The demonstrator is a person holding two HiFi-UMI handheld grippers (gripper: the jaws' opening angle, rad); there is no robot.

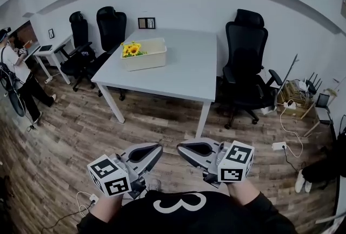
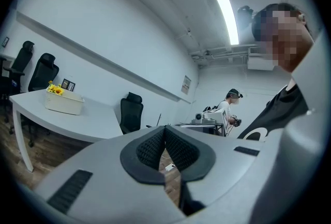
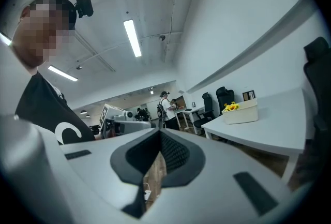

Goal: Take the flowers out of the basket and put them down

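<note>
Head view showed my left claw (image 1: 156,148) and right claw (image 1: 181,148) clenched, empty; yellow flowers (image 1: 132,49) sat in a cream rectangular basket (image 1: 147,60).

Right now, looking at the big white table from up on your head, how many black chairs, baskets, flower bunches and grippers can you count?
black chairs: 3
white basket: 1
bunch of yellow flowers: 1
grippers: 2, the left gripper and the right gripper
Total: 7
</note>
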